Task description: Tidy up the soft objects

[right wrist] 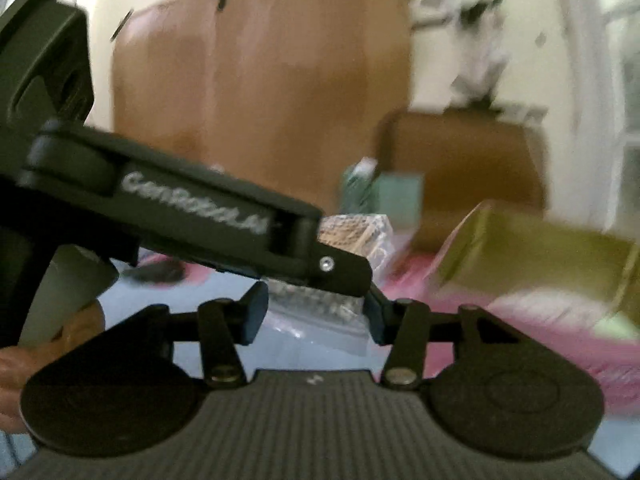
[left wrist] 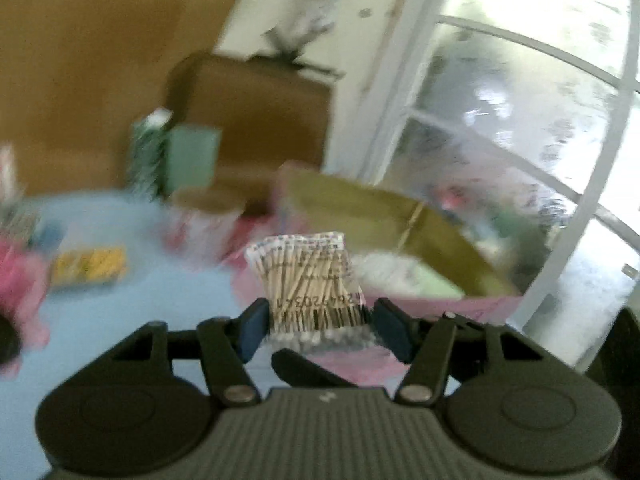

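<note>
My left gripper (left wrist: 316,320) is shut on a clear packet of cotton swabs (left wrist: 308,276) with wooden sticks and a barcode, held upright above the blue table. Beyond it stands an open pink box (left wrist: 400,224) with a yellowish inner flap. In the right wrist view the left gripper's black body (right wrist: 192,216) crosses the frame, with the swab packet (right wrist: 356,232) at its tip. My right gripper (right wrist: 316,316) sits just below it; a clear plastic bag (right wrist: 320,320) lies between its fingers, and whether the fingers grip it is unclear. The pink box (right wrist: 520,280) shows at the right.
On the blue table (left wrist: 120,320) lie a yellow packet (left wrist: 90,266), pink items (left wrist: 20,288) at the left and green boxes (left wrist: 176,156) at the back. A brown cabinet (left wrist: 256,112) stands behind. A window (left wrist: 520,120) is at the right.
</note>
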